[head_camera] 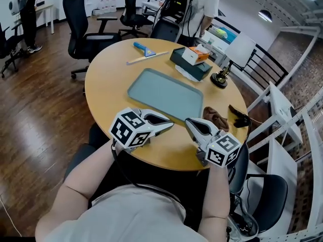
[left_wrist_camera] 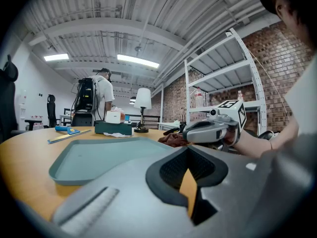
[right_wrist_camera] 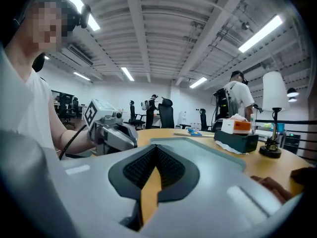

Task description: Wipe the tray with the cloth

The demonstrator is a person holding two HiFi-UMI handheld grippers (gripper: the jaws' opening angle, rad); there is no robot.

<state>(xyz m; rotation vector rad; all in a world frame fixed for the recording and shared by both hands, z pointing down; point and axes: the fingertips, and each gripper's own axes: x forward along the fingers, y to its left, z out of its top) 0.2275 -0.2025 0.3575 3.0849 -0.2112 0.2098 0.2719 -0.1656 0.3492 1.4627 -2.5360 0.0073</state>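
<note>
The person is sitting at the near edge of a round wooden table [head_camera: 108, 79], holding a gripper in each hand over that edge; the left gripper [head_camera: 170, 125] is pointing toward the right and the right gripper [head_camera: 187, 121] is pointing toward the left, their tips facing each other, close but apart; each one's jaws are pressing together, gripping nothing. Just beyond the tips the grey-green tray [head_camera: 166, 92] is lying flat on the wood; the brown cloth [head_camera: 216, 117] is lying crumpled on the tabletop just beside the tray's near right corner, just past the right gripper, outside the tray. A black object [head_camera: 239, 118] is resting to the cloth's right, near the table's edge. Farther back a dark tissue box [head_camera: 194, 68] is carrying a small orange-and-white box [head_camera: 196, 55]; a lamp [head_camera: 220, 78] is standing to its right; a blue scraper [head_camera: 143, 48] and a long pale strip [head_camera: 147, 58] are lying at the far side. Beyond the table an office chair [head_camera: 83, 32] is standing, and a standing person [head_camera: 204, 4] is facing away.
</note>
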